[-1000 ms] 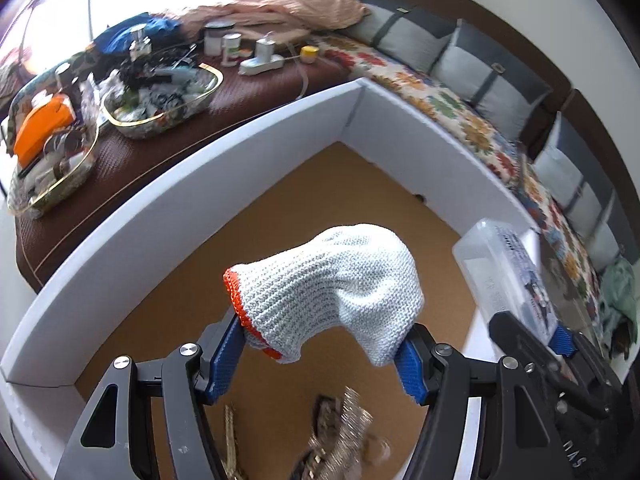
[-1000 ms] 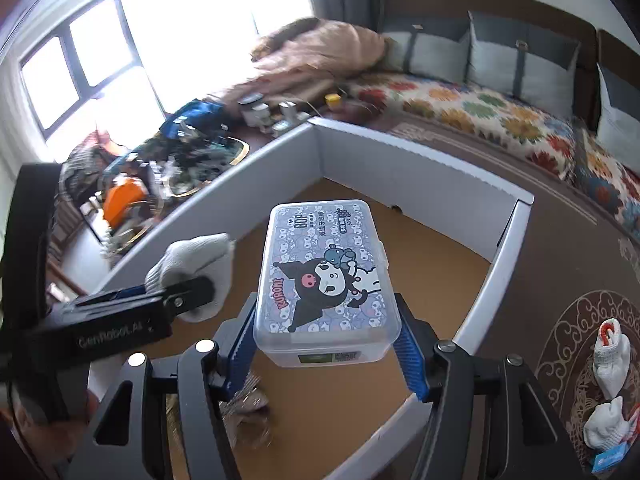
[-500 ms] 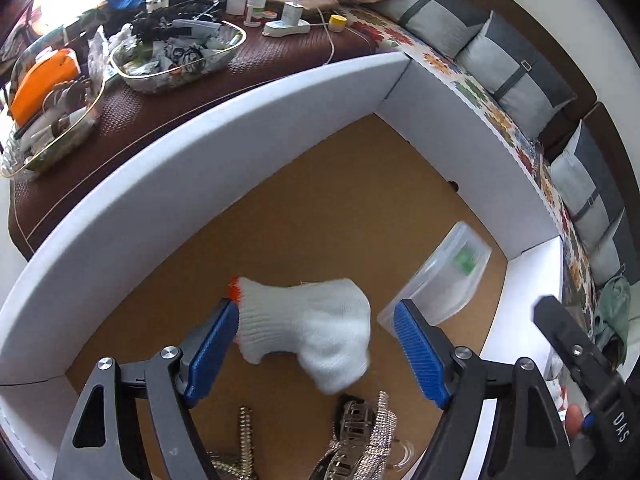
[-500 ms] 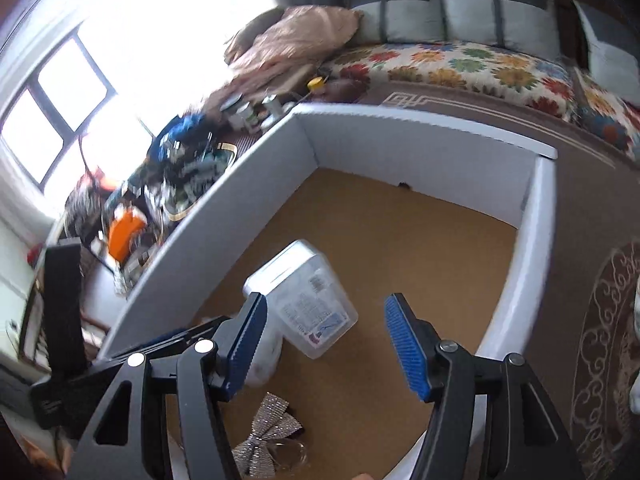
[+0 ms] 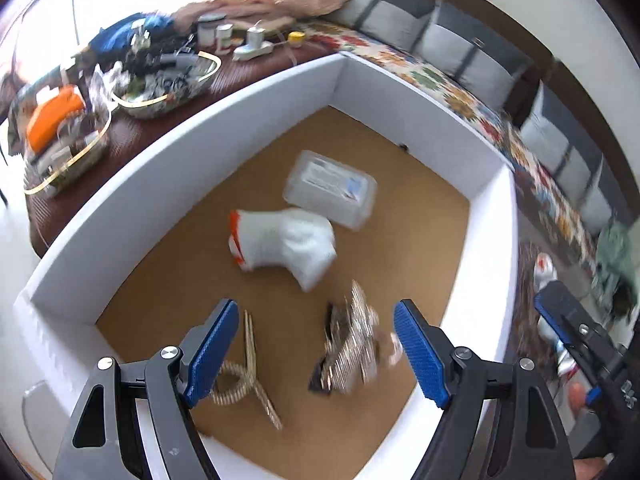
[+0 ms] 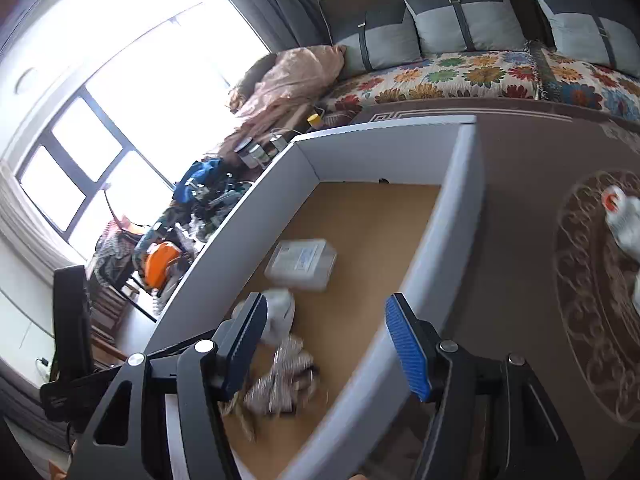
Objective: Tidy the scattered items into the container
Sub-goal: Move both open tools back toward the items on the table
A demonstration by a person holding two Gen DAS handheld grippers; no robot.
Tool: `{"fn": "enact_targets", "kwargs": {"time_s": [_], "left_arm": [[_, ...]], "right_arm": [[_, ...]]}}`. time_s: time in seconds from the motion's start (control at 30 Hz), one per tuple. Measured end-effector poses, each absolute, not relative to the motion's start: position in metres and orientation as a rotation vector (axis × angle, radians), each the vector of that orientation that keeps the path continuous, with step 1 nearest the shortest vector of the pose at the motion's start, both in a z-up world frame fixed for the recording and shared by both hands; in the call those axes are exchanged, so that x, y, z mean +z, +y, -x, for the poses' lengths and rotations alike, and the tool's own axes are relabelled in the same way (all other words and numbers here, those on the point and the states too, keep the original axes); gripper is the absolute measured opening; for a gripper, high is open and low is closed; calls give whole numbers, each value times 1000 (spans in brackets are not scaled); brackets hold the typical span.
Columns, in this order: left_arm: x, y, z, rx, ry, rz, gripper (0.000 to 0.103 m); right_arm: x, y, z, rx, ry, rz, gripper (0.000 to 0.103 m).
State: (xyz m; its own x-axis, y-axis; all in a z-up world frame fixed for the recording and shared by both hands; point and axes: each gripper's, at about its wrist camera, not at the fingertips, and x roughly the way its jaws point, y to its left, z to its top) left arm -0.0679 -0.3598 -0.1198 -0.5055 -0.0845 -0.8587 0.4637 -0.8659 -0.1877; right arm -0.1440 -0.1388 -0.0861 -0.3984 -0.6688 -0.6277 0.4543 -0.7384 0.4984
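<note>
The white-walled box (image 5: 200, 128) with a brown floor holds a white knit glove (image 5: 284, 240), a clear plastic case (image 5: 330, 188), a silver sequin bow (image 5: 352, 340) and a gold ribbon piece (image 5: 248, 368). My left gripper (image 5: 316, 352) is open and empty above the box's near end. My right gripper (image 6: 324, 348) is open and empty over the box's right wall (image 6: 452, 216); the case (image 6: 302, 264) and the glove (image 6: 280, 312) show below it. More white gloves (image 6: 622, 220) lie on the brown rug outside the box.
Glass trays (image 5: 168, 80) of clutter and an orange item (image 5: 54, 116) stand on the dark table left of the box. Small jars (image 5: 216, 34) are behind. A sofa (image 6: 480, 72) with grey cushions runs along the back. The patterned rug (image 6: 592, 300) is at right.
Both grippers opened: the glove dropped from the left one, the plastic case from the right. Both now lie on the box floor. Both grippers have pulled back and up.
</note>
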Motion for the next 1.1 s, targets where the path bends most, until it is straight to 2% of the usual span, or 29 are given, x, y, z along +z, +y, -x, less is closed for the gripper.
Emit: {"fn": "enact_targets", "kwargs": {"time_s": [0.2, 0.33, 0.53, 0.7, 0.83, 0.9, 0.97, 1.1], "left_arm": [[-122, -292, 72, -2497, 222, -1374, 79], [-120, -281, 77, -2475, 110, -1381, 79], [-129, -292, 76, -2435, 189, -1445, 79], [-104, -273, 58, -2470, 171, -1271, 79], [-75, -225, 43, -2581, 125, -1157, 79], [-69, -193, 37, -2665, 144, -1153, 85], [-81, -157, 38, -2738, 192, -1228, 93], [-127, -87, 40, -2796, 237, -1409, 93]], "right_arm": [[-96, -68, 82, -2165, -367, -1128, 63], [-105, -23, 49, -2195, -409, -1153, 63], [-117, 39, 18, -2279, -442, -1170, 63], [-133, 90, 4, -2378, -509, -1208, 63], [-140, 130, -9, -2483, -571, -1197, 63], [-142, 145, -14, -2540, -585, -1184, 63], [-144, 161, -20, -2613, -595, -1169, 63], [-150, 191, -35, -2759, -560, -1146, 63]]}}
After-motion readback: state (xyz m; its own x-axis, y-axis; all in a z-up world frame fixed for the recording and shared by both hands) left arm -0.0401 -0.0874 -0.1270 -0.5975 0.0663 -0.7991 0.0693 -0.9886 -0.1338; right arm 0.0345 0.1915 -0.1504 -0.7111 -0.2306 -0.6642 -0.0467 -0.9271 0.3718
